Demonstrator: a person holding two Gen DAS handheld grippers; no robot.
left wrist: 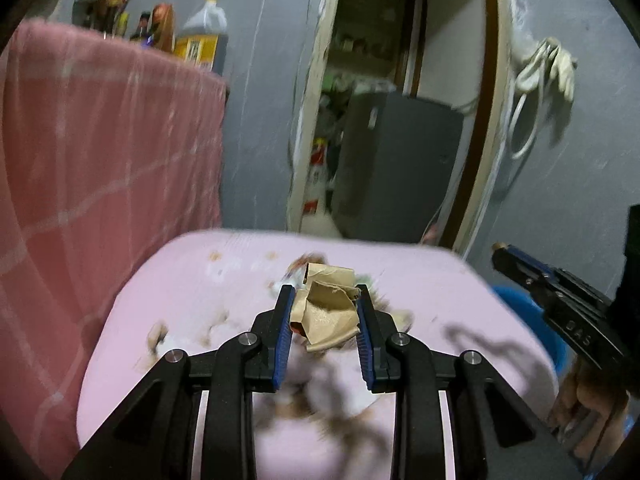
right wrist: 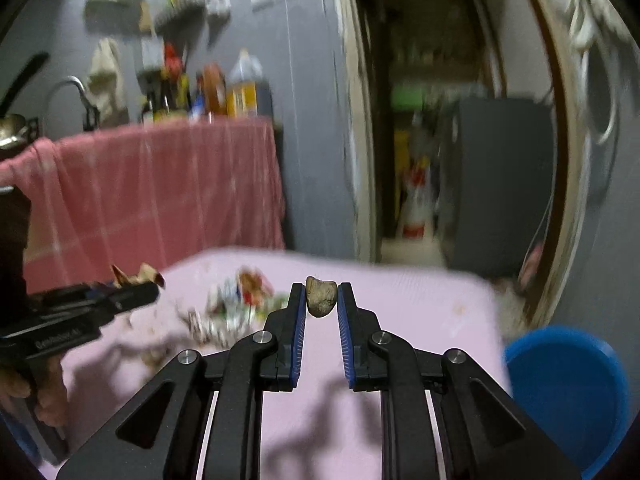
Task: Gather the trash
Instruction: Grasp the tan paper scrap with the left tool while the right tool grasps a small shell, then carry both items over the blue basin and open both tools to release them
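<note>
Over the pink table [left wrist: 188, 300], the left gripper [left wrist: 325, 294] is clamped on a crumpled brown paper wad [left wrist: 326, 312], its blue-padded fingers [left wrist: 285, 332] pressing the wad from both sides, and the paper looks lifted off the tabletop. From that wad, brown stains and scraps spread across the cloth toward 8 o'clock. At 3 o'clock in the left wrist view the right gripper [left wrist: 500, 252] juts in, with a blue bin [left wrist: 520, 308] showing just below it.

In the right wrist view the right gripper [right wrist: 322, 294] pinches a small brown lump of trash [right wrist: 320, 296] between its fingertips, held above the table [right wrist: 420, 312]. At 9 o'clock from it lies a blurred pile of mixed litter [right wrist: 236, 304] on the cloth, and further out at 9 o'clock the left gripper [right wrist: 148, 286] appears with the brown paper [right wrist: 138, 274] in its tips. The blue bin [right wrist: 568, 396] sits off the table edge at 4 o'clock, its mouth open toward the camera. Behind the table at 10 o'clock stands a counter draped in red checked cloth [right wrist: 160, 188], with bottles [right wrist: 224, 92] along its top
</note>
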